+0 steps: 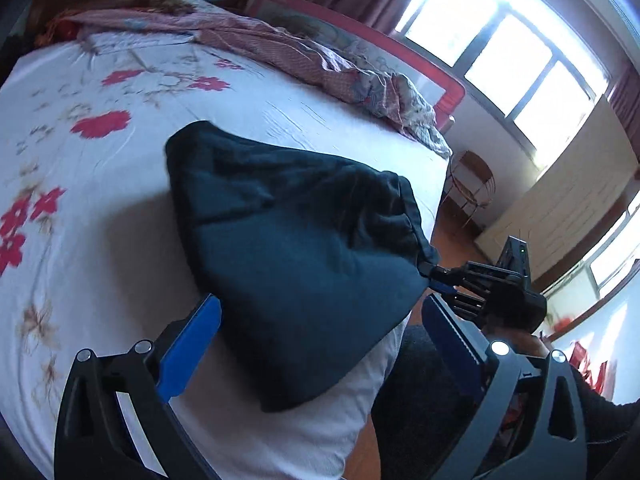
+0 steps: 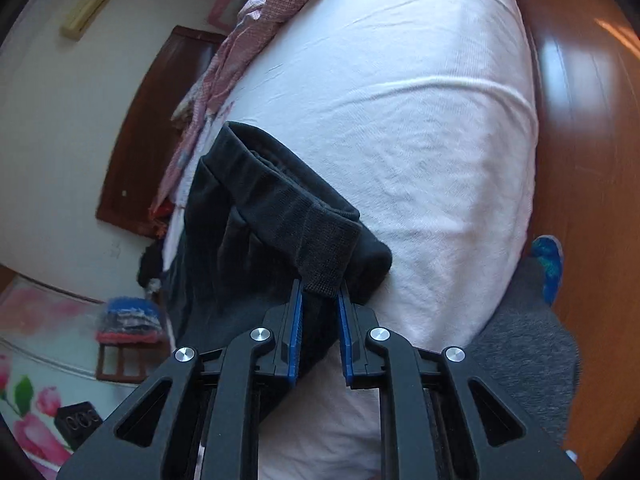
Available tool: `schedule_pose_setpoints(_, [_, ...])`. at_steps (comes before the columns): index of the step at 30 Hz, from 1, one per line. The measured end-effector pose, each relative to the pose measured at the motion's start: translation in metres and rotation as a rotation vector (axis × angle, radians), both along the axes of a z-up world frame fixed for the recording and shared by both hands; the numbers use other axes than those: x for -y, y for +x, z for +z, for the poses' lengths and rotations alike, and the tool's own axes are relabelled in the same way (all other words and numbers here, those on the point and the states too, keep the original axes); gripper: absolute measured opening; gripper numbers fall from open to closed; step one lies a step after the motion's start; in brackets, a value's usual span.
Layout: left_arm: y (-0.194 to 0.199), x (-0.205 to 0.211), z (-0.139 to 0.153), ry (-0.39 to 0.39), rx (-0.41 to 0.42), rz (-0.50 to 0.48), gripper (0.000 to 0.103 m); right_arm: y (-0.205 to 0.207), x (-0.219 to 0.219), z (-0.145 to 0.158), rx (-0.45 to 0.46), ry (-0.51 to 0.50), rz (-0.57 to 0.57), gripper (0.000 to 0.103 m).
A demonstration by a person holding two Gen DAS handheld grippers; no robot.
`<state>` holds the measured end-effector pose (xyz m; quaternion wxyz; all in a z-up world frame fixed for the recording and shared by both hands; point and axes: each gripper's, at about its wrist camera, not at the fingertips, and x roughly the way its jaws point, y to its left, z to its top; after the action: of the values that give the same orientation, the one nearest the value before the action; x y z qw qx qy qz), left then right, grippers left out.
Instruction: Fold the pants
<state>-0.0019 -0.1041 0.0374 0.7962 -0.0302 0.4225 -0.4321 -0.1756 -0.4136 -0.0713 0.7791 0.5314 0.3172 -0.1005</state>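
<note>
Sunlight from a broad window (image 1: 508, 60) falls across a bed covered with a white sheet printed with red flowers (image 1: 120, 184), and a rumpled pink patterned quilt (image 1: 288, 52) lies bunched along its far side. On the sheet near the bed's edge lies a pair of dark, soft knit pants (image 1: 288, 248), gathered into a thick bundle. The left tongs (image 1: 320, 316) stand wide open, their blue-padded fingers (image 1: 192, 344) spread on either side of the bundle's near end and gripping nothing. The right tongs (image 2: 320, 300) are nearly closed on the ribbed band of the pants, with the fabric pinched between the blue pads; in the left wrist view the same tongs (image 1: 434, 274) hold a corner of the bundle just off the bed's edge. That corner seems lifted slightly off the sheet, though the fisheye distortion makes it hard to tell. A polished brown wooden floor (image 2: 592, 160) shows beside the bed, and a dark wooden headboard (image 2: 152, 128) stands against a pale wall.
</note>
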Motion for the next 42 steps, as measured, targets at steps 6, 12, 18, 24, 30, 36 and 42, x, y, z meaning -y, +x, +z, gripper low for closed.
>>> schedule_pose_setpoints(6, [-0.005,0.063,-0.032,0.096,-0.012,-0.148,0.101,-0.024,-0.006,0.038,-0.106,-0.068,-0.110,0.056])
schedule_pose_setpoints(12, [-0.014,0.067,-0.037,0.130,0.042,-0.176,0.101,0.040,-0.034,0.116,0.131,-0.348,0.040,0.056])
schedule_pose_setpoints(18, [-0.014,0.063,-0.039,0.128,0.039,-0.177,0.101,0.125,0.001,0.048,0.173,-0.243,0.140,0.051])
schedule_pose_setpoints(24, [-0.015,0.062,-0.037,0.148,0.032,-0.195,0.101,0.102,0.022,0.036,0.193,-0.089,0.086,0.015])
schedule_pose_setpoints(30, [0.014,0.035,-0.001,0.042,0.032,-0.102,0.101,0.054,-0.011,0.061,0.328,0.010,0.200,0.027])
schedule_pose_setpoints(36, [0.054,0.006,-0.037,0.052,-0.147,-0.005,0.100,0.020,0.012,-0.014,0.235,0.159,0.134,0.000])
schedule_pose_setpoints(42, [0.061,-0.029,-0.016,-0.022,-0.130,0.111,0.101,0.016,0.031,0.051,0.353,-0.023,0.144,0.089])
